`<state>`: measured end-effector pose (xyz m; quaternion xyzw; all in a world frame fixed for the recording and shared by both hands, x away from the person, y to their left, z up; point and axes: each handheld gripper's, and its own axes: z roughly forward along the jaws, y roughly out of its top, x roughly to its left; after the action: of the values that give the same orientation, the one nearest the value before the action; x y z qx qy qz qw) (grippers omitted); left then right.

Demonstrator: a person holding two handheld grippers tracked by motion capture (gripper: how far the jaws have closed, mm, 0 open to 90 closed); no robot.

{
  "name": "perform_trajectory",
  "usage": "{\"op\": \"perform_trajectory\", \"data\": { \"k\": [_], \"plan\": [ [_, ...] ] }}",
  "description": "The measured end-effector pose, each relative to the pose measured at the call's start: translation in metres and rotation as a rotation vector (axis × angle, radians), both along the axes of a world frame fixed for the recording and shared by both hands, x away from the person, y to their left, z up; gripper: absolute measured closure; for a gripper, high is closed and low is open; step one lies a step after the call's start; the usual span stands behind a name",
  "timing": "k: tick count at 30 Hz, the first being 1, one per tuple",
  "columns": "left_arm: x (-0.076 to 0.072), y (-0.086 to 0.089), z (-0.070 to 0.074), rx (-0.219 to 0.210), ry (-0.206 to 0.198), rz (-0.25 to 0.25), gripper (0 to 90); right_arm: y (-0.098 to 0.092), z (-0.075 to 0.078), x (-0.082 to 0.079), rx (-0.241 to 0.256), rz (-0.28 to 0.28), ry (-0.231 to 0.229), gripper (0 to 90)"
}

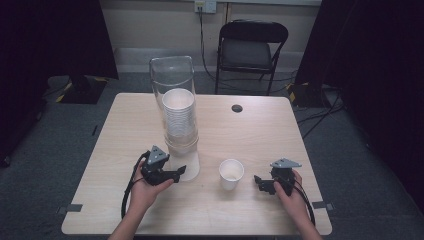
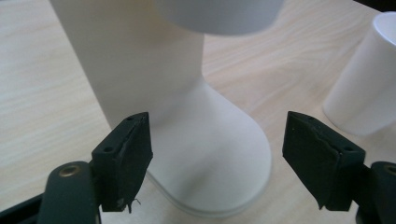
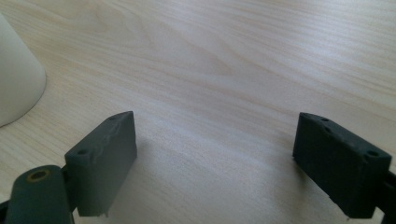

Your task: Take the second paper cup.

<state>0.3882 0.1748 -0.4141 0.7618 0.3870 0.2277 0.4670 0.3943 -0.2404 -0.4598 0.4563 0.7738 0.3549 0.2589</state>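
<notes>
Currently the left gripper [image 2: 217, 158] is standing with jaws spread around the dispenser [image 2: 205, 154] base, probably to steady it, while the right gripper [image 3: 215, 163] is waiting, jaws apart, beside the cup [image 1: 231, 173] on the table [image 1: 260, 130].

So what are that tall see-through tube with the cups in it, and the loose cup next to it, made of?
The cup dispenser looks like clear plastic: glossy, and the stacked cups show through it, over a white matte base. The single cup seems paper or thin plastic, matte white; I can't tell which. Both stand on a pale wood-grain table, probably laminate.
</notes>
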Motion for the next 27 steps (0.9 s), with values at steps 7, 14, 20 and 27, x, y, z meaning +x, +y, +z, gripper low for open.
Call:
{"op": "perform_trajectory", "data": {
  "k": [7, 14, 20, 27],
  "plan": [
    [0.007, -0.003, 0.007, -0.068, -0.055, 0.033, 23.6, 0.0, 0.0, 0.0, 0.0, 0.0, 0.0, 13.0],
    [0.008, -0.011, 0.019, -0.088, -0.123, 0.027, 23.3, 0.0, 0.0, 0.0, 0.0, 0.0, 0.0, 13.0],
    [0.011, -0.016, 0.025, -0.106, -0.147, 0.036, 26.0, 0.0, 0.0, 0.0, 0.0, 0.0, 0.0, 13.0],
    [0.014, -0.021, 0.024, -0.126, -0.176, 0.059, 33.2, 0.0, 0.0, 0.0, 0.0, 0.0, 0.0, 13.0]
  ]
}}
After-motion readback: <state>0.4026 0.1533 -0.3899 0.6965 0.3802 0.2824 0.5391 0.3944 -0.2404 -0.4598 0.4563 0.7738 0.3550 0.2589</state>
